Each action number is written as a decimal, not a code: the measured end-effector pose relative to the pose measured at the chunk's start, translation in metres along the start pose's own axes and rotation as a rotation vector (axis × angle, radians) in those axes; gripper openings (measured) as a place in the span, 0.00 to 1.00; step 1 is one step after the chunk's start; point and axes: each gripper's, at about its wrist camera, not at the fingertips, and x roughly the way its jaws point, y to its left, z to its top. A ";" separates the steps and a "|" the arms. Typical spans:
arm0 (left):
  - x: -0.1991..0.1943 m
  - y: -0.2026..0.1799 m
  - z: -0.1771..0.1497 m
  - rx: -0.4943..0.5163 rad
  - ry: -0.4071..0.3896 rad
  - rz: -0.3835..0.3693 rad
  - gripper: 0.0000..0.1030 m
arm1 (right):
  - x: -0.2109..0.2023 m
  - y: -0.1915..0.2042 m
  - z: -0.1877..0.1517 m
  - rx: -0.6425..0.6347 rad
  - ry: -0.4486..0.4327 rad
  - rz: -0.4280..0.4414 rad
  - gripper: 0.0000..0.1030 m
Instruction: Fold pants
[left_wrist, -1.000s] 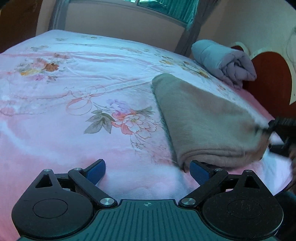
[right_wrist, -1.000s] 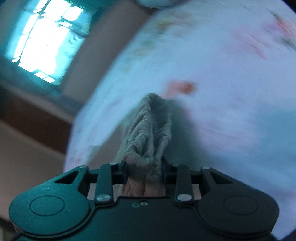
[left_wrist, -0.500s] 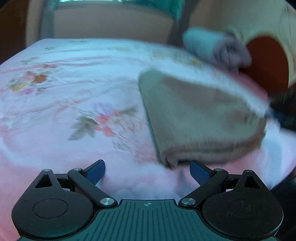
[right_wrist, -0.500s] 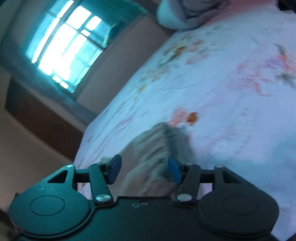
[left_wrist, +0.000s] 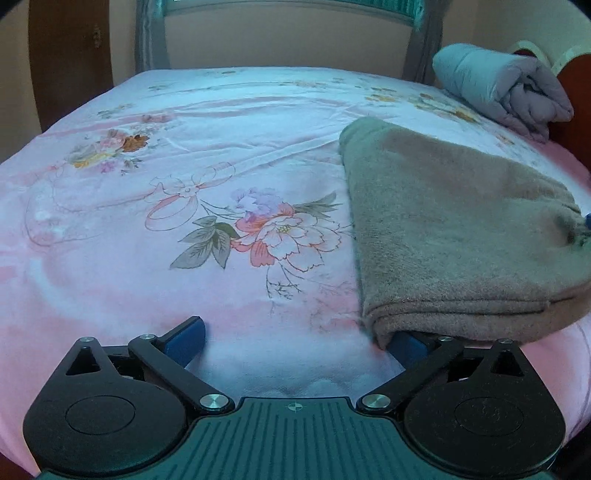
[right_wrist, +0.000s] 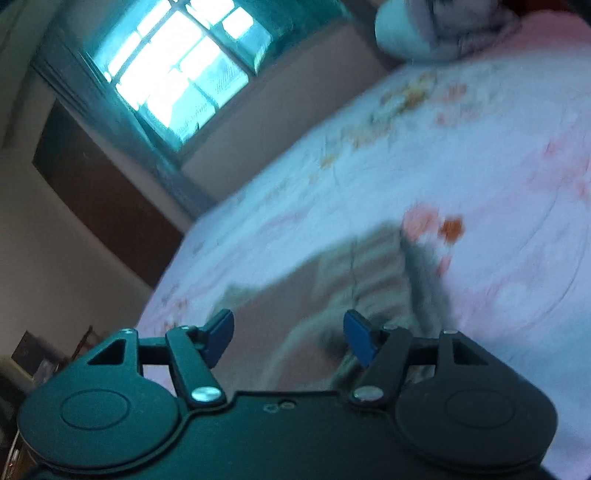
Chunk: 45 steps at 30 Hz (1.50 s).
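1. Released since the earlier frame, the pants (right_wrist: 332, 295) lie folded on the bed (left_wrist: 184, 288).
2. Right gripper (right_wrist: 288, 332): jaws just opened, clear of the fabric.
3. Left gripper (left_wrist: 295, 332): jaws spread wide, empty, just beside the pants' near edge.

Both wrist views low over bed (left_wrist: 110, 258)

Folded grey-brown fleece pants (left_wrist: 454, 236) — matt, fuzzy nap, stitched hem along the near edge. Pink floral cotton-like bedsheet (left_wrist: 155, 229) — smooth cloth, faint creases, low sheen. Rolled grey quilted duvet (left_wrist: 506, 88): soft, puffy, matt. Left gripper (left_wrist: 295, 336): matt black plastic, ribbed body, bright metal pivots, blue rubbery pads.
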 end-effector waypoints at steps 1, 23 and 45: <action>0.000 0.003 0.000 -0.006 0.001 -0.010 1.00 | 0.009 -0.005 -0.002 -0.005 0.038 -0.049 0.43; -0.014 0.021 0.076 -0.108 -0.177 -0.136 1.00 | 0.002 0.034 0.044 -0.307 -0.075 -0.153 0.66; 0.101 0.042 0.076 -0.325 0.178 -0.729 1.00 | 0.024 -0.131 0.057 0.288 0.298 0.147 0.70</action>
